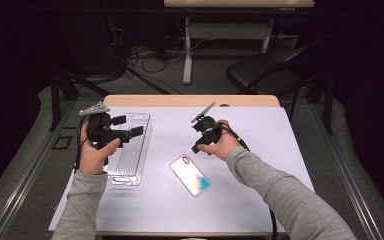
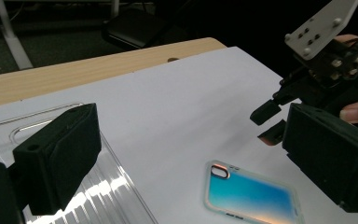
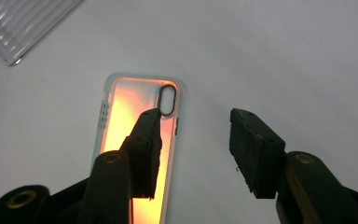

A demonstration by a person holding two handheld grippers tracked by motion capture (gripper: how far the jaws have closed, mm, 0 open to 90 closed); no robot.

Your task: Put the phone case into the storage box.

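White sheeting covers the wooden table (image 1: 190, 100) in a dim room, with a black chair (image 1: 260, 72) and loose cables seen beyond its far edge. A phone case (image 1: 190, 174) with an iridescent back lies flat near the middle of the surface, closer to the near edge, its camera cut-out turned toward the far side. The right gripper (image 1: 200, 146) is held just above and behind it, jaws spread wide with nothing between them; in the right gripper view one jaw hangs over the case (image 3: 133, 140) while the other stands over bare sheet. The left gripper (image 1: 132, 132), also wide open and empty, is poised over a clear ribbed tray (image 1: 129, 165) near the left edge. For a clean pick, the right gripper would best be centred so that both long edges of the case fall between the jaws, then lowered squarely before closing; a thin, flat item may slide if only one edge is caught.
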